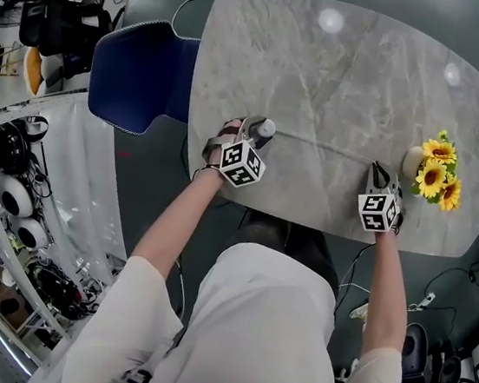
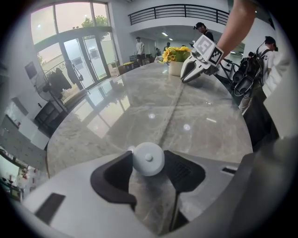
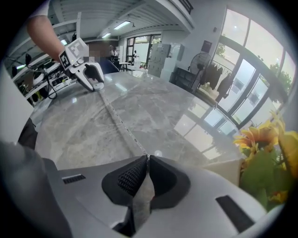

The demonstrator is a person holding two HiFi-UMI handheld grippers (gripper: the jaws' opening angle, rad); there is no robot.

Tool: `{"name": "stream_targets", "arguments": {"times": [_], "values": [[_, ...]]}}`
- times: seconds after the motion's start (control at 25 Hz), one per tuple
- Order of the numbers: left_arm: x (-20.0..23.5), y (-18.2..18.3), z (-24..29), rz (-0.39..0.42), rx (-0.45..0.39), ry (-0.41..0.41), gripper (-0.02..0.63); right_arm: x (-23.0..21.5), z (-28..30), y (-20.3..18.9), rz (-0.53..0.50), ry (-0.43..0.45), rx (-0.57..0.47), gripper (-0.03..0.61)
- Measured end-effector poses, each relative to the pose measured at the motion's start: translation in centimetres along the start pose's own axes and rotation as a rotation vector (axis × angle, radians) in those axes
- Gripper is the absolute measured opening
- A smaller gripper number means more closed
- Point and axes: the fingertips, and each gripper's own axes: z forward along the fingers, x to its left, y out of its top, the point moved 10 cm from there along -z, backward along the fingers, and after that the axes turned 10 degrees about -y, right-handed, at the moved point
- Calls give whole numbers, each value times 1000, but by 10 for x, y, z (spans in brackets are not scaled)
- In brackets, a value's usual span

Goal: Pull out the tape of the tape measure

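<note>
A small round white tape measure [image 2: 148, 159] sits between the pads of my left gripper [image 2: 149, 169], which is shut on it. From above, the case [image 1: 266, 128] shows at the tips of that gripper [image 1: 258, 133], near the table's left front. A thin tape [image 1: 324, 145] runs taut from it to the right, low over the marble. My right gripper [image 1: 380, 171] is shut on the tape's end. In the right gripper view the jaws [image 3: 146, 160] meet on the tape [image 3: 116, 118], which leads away to the left gripper [image 3: 95, 83].
The grey marble table [image 1: 353, 61] has a rounded outline. A pot of sunflowers [image 1: 437, 173] stands close to the right of my right gripper. A blue chair [image 1: 141, 73] is at the table's left edge. Equipment and cables lie on the floor around.
</note>
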Motion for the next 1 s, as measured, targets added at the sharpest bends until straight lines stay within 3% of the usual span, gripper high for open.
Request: {"name": "stream_targets", "arguments": {"times": [0.36,0.56,0.72,1.0], "values": [[1,-1,1,-28,4,-14,218,4,0,-3,-47,-26,-27,41],[3,-2,1,-54,-4,-31,223,3,0,-2,3,-9,-24,43],[8,-5,2,-110,-12,-54,290,3,-2,2,34,-7,-29,44],[1,-2,4,-170,-32,-66,293,4,-9,12,64,8,-58,44]]}}
